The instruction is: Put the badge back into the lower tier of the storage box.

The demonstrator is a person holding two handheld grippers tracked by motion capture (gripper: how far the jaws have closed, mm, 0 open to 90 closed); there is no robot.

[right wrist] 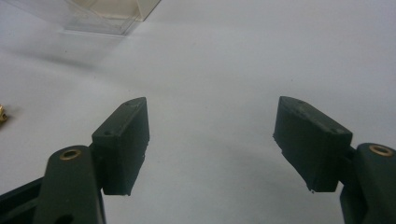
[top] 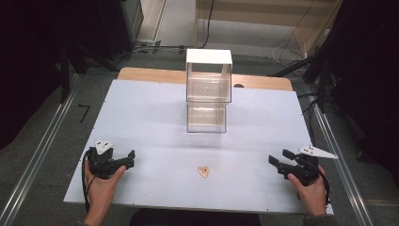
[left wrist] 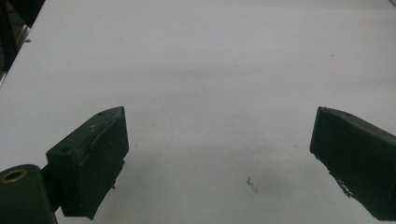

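A small tan, heart-shaped object lies on the white table near the front middle; its edge peeks in at the left of the right gripper view. A clear two-tier box with a white top stands at the table's centre back, and its base corner appears in the right gripper view. My left gripper rests at the front left, open, nothing between its jaws. My right gripper rests at the front right, open and empty too.
The table's front edge runs just below both hands. Metal rails flank the table on the floor. Cables and dark stands lie beyond the far edge, by a wooden frame.
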